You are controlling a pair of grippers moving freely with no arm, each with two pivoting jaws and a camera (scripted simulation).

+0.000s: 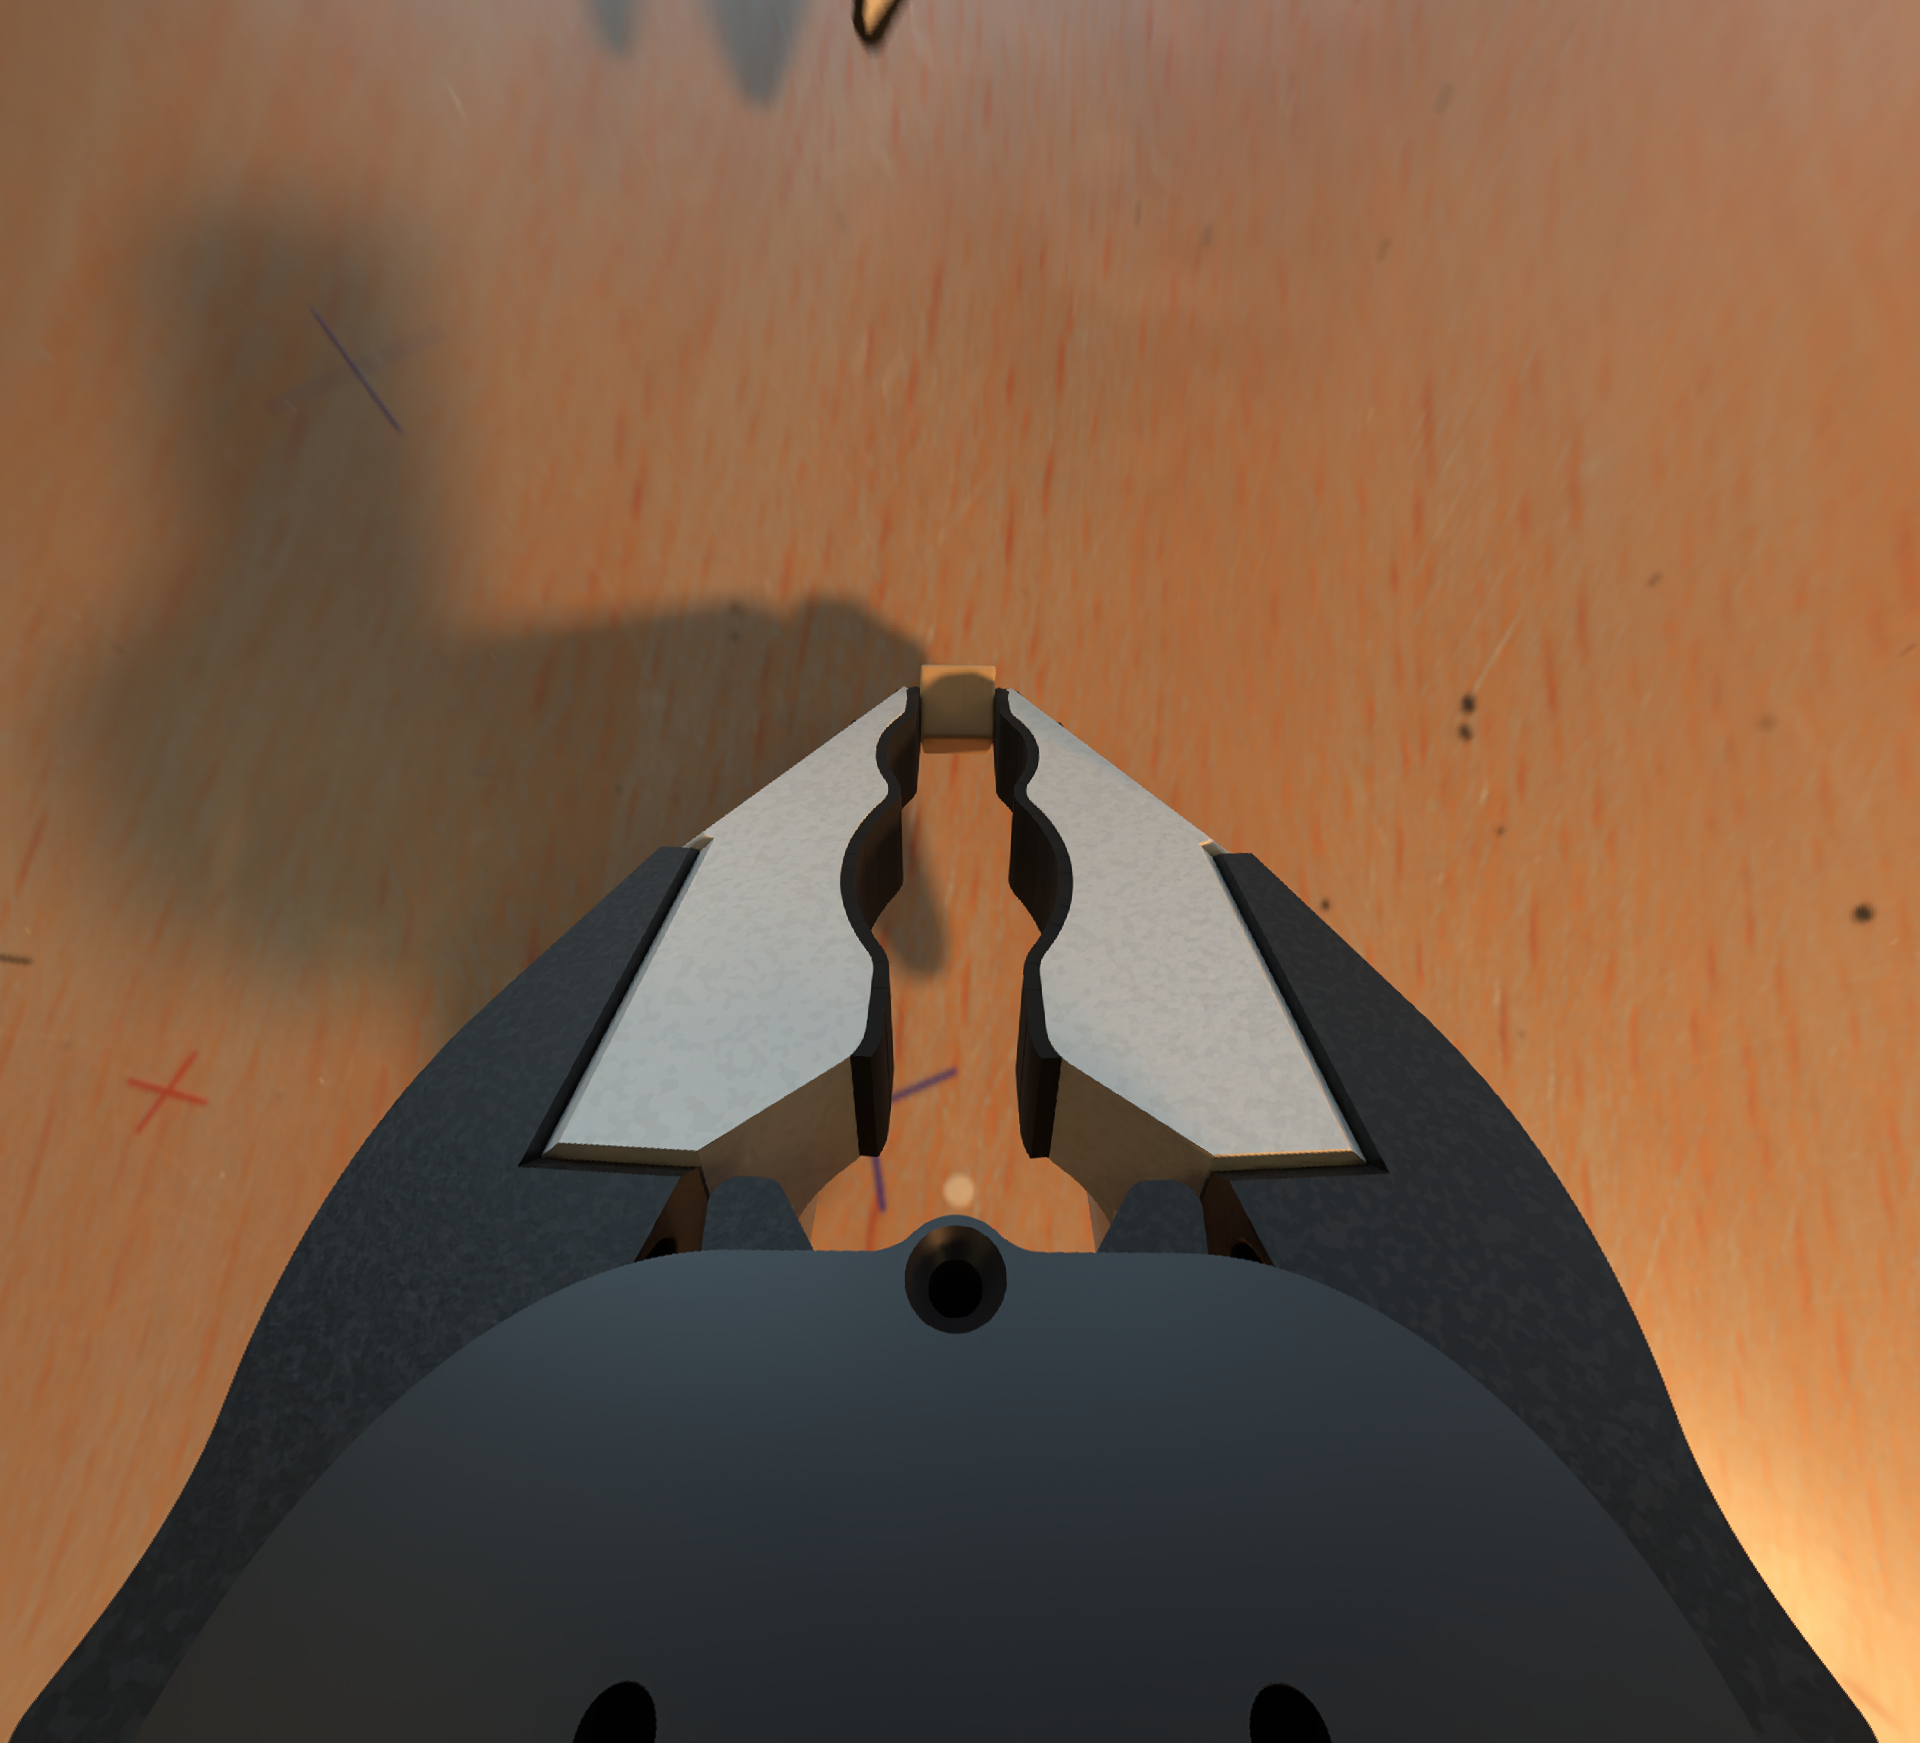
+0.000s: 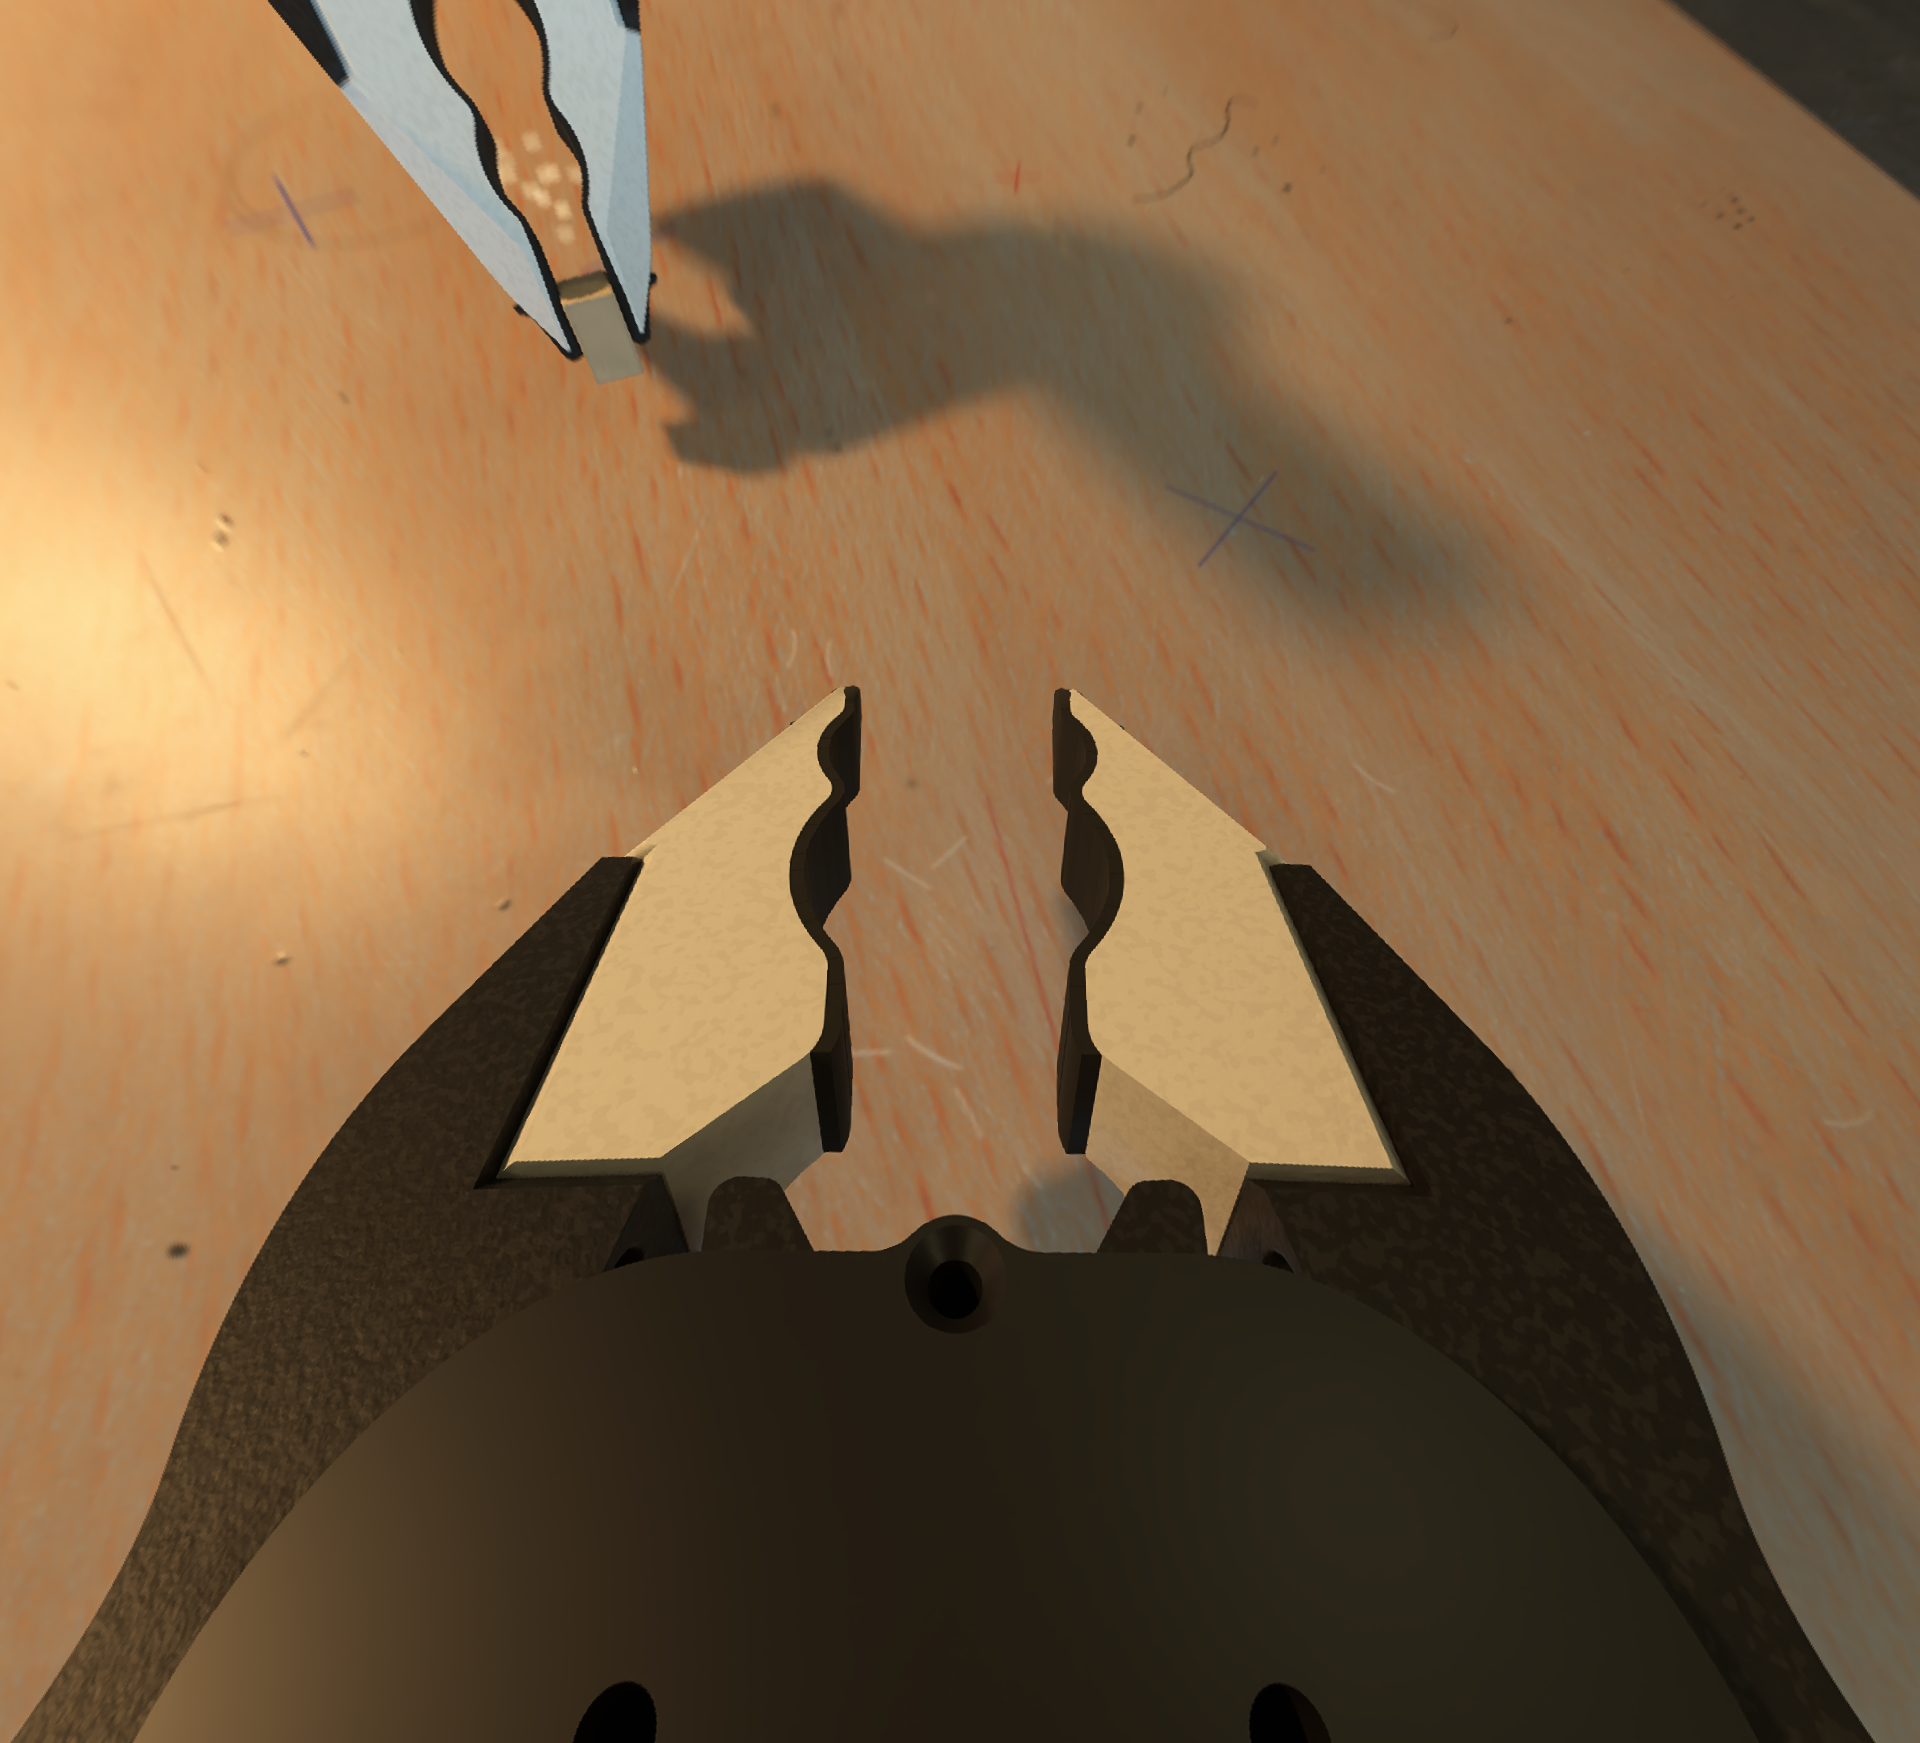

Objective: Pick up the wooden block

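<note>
Wooden block [image 1: 956,706], small, pale and square-edged, sits pinched at the fingertips of the left gripper [image 1: 957,725], seemingly just above the scuffed orange wooden tabletop [image 1: 1351,343]; the right gripper [image 2: 956,727] idles, jaws apart and empty.

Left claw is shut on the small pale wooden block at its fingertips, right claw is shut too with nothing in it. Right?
Not quite. The right claw is open, not shut: the right wrist view shows a clear gap between its fingers, with only bare wooden tabletop in it. The rest holds: the left claw is shut on the small pale wooden block at its fingertips, and the right claw holds nothing.
</note>
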